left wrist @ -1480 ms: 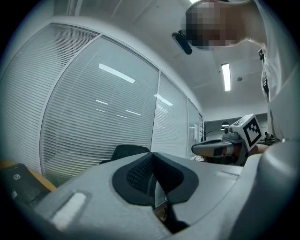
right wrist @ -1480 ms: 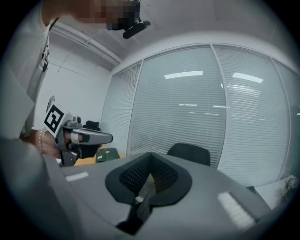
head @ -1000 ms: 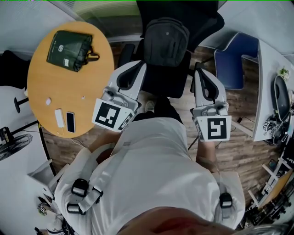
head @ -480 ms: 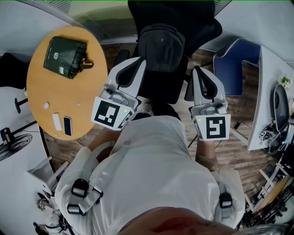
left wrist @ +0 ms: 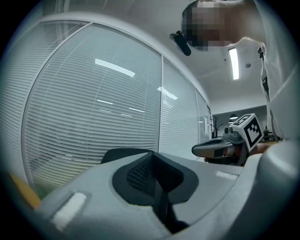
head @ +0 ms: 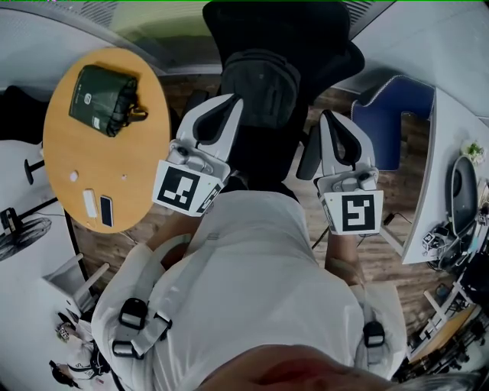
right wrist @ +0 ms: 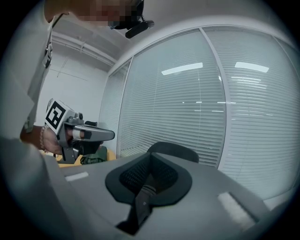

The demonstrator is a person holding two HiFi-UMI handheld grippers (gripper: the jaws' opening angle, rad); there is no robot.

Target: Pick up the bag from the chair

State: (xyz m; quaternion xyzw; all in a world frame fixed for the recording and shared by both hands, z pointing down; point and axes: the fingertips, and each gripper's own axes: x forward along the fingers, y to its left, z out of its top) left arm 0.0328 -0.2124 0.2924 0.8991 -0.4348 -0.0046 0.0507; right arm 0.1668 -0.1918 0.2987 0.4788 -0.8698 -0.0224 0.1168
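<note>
The left gripper (head: 228, 107) and right gripper (head: 333, 122) are held out level, side by side, both clenched shut on nothing. Only the head view shows the dark bag (head: 260, 82) lying on the black chair (head: 275, 23). The gripper views catch just the chair's backrest against window blinds (left wrist: 93, 117). The bag sits between the two tips, slightly beyond them.

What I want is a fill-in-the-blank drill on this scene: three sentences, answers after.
The black backpack sits on the black office ____.
The green bag lies on the round wooden ____.
The left hand-held gripper and the right hand-held gripper both have their jaws ____, with nothing between them.
Missing words: chair; table; shut.
</note>
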